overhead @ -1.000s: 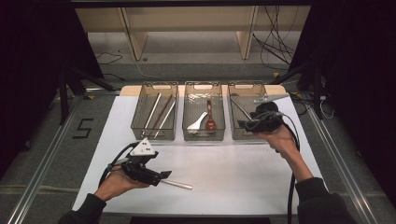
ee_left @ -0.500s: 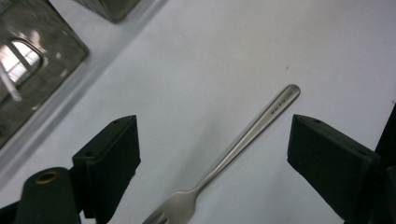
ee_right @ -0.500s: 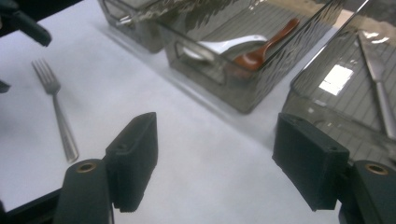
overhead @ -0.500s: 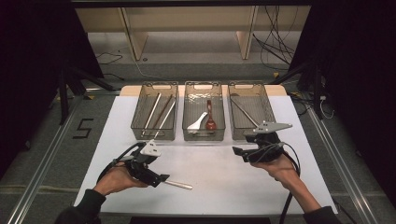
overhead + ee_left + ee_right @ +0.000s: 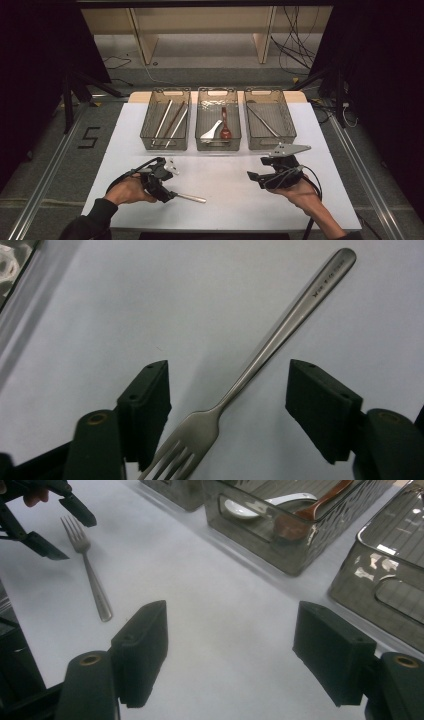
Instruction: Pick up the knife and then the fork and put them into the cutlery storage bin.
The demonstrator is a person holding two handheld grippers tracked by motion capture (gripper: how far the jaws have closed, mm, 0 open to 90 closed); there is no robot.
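Observation:
A steel fork (image 5: 191, 198) lies flat on the white table top at the near left. My left gripper (image 5: 167, 194) is lowered over its tine end. In the left gripper view the fork's neck (image 5: 235, 390) lies between the two black jaws of that gripper (image 5: 227, 375), which have just been closing; neither pad touches it. My right gripper (image 5: 254, 179) hovers low at the near right, pointing left. It (image 5: 230, 625) stands open, having just widened, with bare table between its jaws. The right gripper view also shows the fork (image 5: 92, 575) and the left gripper (image 5: 50, 527).
Three clear bins stand in a row at the back. The left bin (image 5: 170, 91) holds chopsticks, the middle bin (image 5: 218, 90) a white spoon (image 5: 212, 132) and a brown spoon (image 5: 224, 125), the right bin (image 5: 263, 91) a thin metal utensil. Dark floor surrounds the table.
The right hand came back from the right bin toward the near side and sank close to the table. The left gripper settled lower over the fork's tine end and its jaws narrowed.

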